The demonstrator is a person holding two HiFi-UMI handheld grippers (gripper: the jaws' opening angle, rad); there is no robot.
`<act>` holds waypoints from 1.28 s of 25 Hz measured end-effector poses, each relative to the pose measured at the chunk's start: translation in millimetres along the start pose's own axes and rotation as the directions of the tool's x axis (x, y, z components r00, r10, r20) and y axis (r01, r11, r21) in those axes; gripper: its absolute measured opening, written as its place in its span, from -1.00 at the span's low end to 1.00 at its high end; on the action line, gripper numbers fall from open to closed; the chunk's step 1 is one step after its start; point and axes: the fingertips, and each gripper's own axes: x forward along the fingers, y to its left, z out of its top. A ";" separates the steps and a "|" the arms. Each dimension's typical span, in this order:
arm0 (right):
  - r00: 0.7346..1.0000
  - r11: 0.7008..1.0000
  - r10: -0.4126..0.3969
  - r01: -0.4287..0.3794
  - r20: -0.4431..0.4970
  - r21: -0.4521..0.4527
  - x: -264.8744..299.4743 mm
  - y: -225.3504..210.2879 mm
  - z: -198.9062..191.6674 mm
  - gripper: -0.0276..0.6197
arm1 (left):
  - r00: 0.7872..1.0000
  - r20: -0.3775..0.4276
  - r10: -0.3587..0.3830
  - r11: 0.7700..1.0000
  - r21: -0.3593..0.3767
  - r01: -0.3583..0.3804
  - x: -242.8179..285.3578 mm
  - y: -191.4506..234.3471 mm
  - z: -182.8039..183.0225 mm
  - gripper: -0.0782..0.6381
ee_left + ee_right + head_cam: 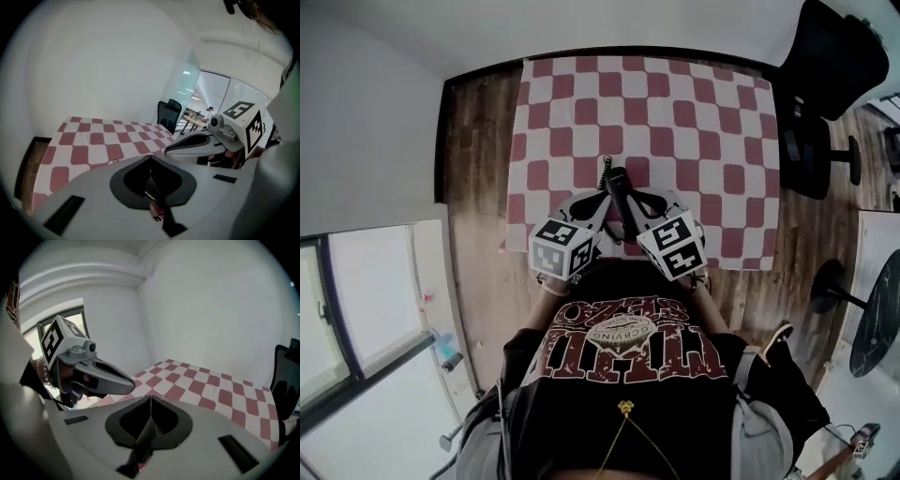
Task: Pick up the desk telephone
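Observation:
No desk telephone shows in any view. A red-and-white checkered cloth covers the wooden table and lies bare. My left gripper and right gripper hang side by side over the cloth's near edge, close to my chest, with their tips almost together. In the left gripper view the left gripper has its jaws meeting on a thin line with nothing between them. The right gripper looks the same in its own view, shut and empty. Each gripper sees the other beside it: the right gripper and the left gripper.
A black office chair stands past the table's far right corner, and shows too as the chair and the chair. A round dark table is on the floor at the right. A window runs along the left.

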 end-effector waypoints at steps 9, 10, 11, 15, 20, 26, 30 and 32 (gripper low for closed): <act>0.995 0.999 -0.002 -0.001 -0.100 -0.032 26.1 -3.6 -28.3 -0.85 | 0.997 -0.071 0.012 0.998 -0.063 -0.016 0.5 9.9 -28.9 -0.76; 0.993 0.999 -0.009 0.005 -0.118 -0.032 28.3 -4.3 -33.8 -0.85 | 0.997 -0.077 0.008 0.998 -0.061 -0.013 2.0 11.0 -29.9 -0.76; 0.991 1.000 -0.015 0.011 -0.135 -0.028 30.3 -5.0 -39.2 -0.85 | 0.996 -0.085 0.010 0.999 -0.044 -0.013 3.6 12.5 -30.2 -0.76; 0.983 0.999 -0.041 0.040 -0.180 -0.009 34.8 -5.7 -53.6 -0.85 | 0.991 -0.137 0.003 0.998 0.066 0.006 10.4 19.4 -31.7 -0.76; 0.976 0.996 -0.084 0.090 -0.199 0.025 40.1 -0.5 -57.7 -0.85 | 0.985 -0.160 -0.069 0.995 0.059 0.079 11.1 30.5 -34.3 -0.76; 0.965 0.987 -0.134 0.151 -0.224 0.059 52.4 0.7 -63.0 -0.85 | 0.977 -0.189 -0.099 0.985 0.124 0.123 3.9 42.8 -35.8 -0.76; 0.950 0.975 -0.177 0.204 -0.256 0.083 54.8 -4.3 -70.4 -0.85 | 0.968 -0.215 -0.133 0.978 0.128 0.163 -2.5 46.7 -42.8 -0.76; 0.949 0.967 -0.191 0.225 -0.250 0.117 54.7 -5.7 -70.9 -0.85 | 0.964 -0.222 -0.146 0.976 0.130 0.177 -5.4 49.3 -45.3 -0.76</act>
